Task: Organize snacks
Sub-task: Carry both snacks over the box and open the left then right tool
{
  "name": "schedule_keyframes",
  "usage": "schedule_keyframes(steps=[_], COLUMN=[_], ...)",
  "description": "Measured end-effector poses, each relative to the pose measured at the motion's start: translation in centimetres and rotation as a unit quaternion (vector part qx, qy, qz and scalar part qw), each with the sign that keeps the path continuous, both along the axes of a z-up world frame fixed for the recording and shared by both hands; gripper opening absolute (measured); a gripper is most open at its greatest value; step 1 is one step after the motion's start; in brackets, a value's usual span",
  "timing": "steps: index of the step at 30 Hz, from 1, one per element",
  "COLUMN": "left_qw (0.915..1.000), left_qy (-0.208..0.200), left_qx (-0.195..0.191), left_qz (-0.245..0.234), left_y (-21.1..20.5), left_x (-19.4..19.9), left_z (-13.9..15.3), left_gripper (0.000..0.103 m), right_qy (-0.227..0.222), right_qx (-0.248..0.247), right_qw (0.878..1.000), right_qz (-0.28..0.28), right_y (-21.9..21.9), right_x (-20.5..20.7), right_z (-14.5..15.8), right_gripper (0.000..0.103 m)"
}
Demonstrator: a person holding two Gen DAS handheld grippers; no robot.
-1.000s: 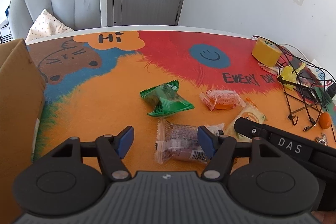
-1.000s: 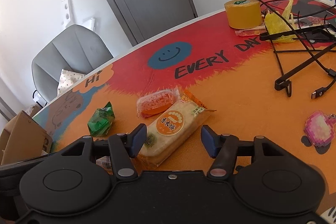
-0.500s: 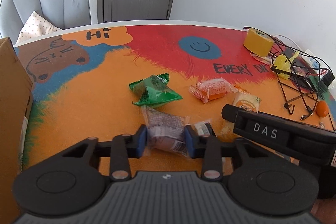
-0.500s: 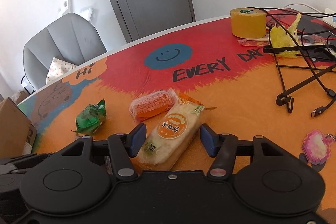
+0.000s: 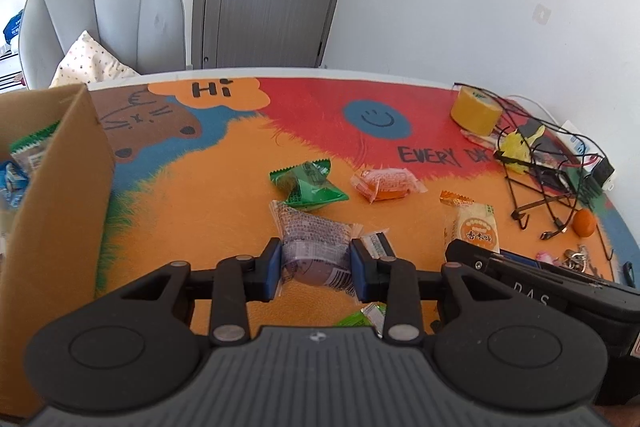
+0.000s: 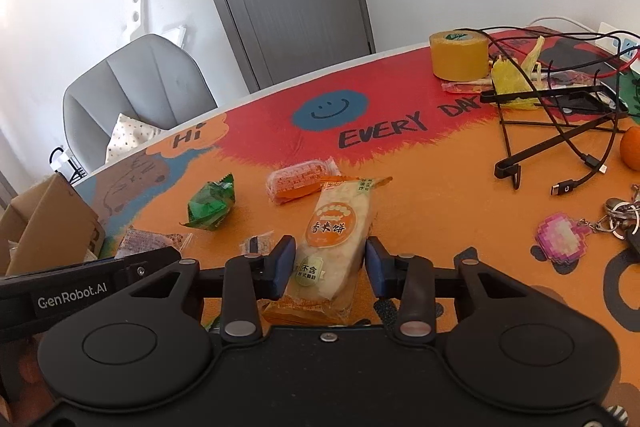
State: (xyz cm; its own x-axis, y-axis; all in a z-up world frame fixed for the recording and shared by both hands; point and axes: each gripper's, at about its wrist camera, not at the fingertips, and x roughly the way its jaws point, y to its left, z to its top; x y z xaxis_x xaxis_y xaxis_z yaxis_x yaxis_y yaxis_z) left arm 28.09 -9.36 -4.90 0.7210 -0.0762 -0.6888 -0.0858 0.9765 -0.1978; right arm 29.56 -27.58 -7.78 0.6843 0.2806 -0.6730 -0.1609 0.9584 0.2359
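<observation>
My left gripper point(image 5: 316, 269) is shut on a clear packet with a purple-brown cake point(image 5: 310, 247), lifted a little above the mat. My right gripper point(image 6: 330, 267) is shut on a long rice-cracker packet with an orange label point(image 6: 334, 243); that packet also shows in the left wrist view point(image 5: 476, 227). A green packet point(image 5: 308, 185) and an orange packet point(image 5: 384, 183) lie on the mat ahead; they also show in the right wrist view, green point(image 6: 210, 205) and orange point(image 6: 300, 179). A cardboard box point(image 5: 60, 187) with snacks inside stands at the left.
A yellow tape roll point(image 5: 476, 109), a black wire stand with cables point(image 5: 540, 183), a small orange fruit point(image 5: 584, 223) and keys with a pink charm point(image 6: 564, 237) crowd the right side. A grey chair point(image 5: 104, 15) stands behind the table.
Both grippers closed: the left on the purple-brown cake packet, the right on the rice-cracker packet. The left packet has come up off the mat and the box is now in view.
</observation>
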Motion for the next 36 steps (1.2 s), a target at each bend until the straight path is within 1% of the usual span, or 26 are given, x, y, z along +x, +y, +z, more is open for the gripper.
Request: schedule_keyframes(steps=[4,12,22,29,36], left_qw=[0.9999,0.9989,0.9969,0.9948,0.9926], left_qy=[-0.016,-0.043,-0.061,-0.066,-0.059], left_qx=[-0.005,-0.008,-0.01,-0.014,-0.019], left_qz=[0.001,0.018,0.048,0.077,0.105], left_y=[0.7,3.0,7.1,10.8,14.6], left_x=[-1.6,-4.4,-7.2,-9.1,-10.2], left_z=[1.5,4.2,6.4,7.3,7.0], left_gripper=[0.034,0.034,0.034,0.034,0.034], right_qy=[-0.016,-0.048,-0.067,-0.075,-0.08], right_qx=[0.009,0.023,0.037,0.043,0.044], right_qw=[1.0,0.998,0.995,0.993,0.99], right_qz=[0.006,0.029,0.061,0.086,0.108], right_y=[0.5,2.4,5.7,8.6,11.5], right_x=[-1.4,-3.8,-5.5,-6.4,-6.4], right_z=[1.7,4.5,6.5,7.4,7.7], right_gripper=[0.039,0.039,0.039,0.039,0.039])
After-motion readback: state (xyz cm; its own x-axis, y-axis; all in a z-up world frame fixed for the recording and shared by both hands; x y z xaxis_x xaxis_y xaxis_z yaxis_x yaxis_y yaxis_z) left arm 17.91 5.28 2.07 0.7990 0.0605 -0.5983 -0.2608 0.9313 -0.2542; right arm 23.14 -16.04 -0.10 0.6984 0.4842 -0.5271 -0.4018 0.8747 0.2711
